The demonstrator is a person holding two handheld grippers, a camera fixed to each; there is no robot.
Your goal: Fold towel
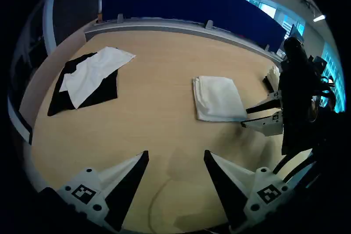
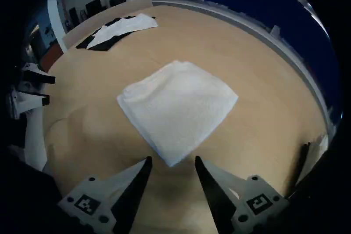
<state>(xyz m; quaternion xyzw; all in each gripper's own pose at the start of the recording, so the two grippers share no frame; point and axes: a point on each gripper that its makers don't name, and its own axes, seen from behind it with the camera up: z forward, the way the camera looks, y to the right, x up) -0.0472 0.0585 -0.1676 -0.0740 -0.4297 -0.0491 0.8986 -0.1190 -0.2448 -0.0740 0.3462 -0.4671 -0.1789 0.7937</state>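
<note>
- My right gripper [image 2: 173, 159] is spread wide and holds nothing.
- The folded white towel [image 2: 177, 104] lies flat on the worktop [image 2: 263, 102], one corner right at the gripper's tips.
- My left gripper [image 1: 175, 155] is spread wide too, over bare worktop.
- Far off, a white cloth [image 1: 94, 73] lies on a black cloth [image 1: 103, 93].

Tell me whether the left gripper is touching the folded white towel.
Apart. The left gripper view shows a stretch of bare table between the open left gripper and the folded white towel.
</note>
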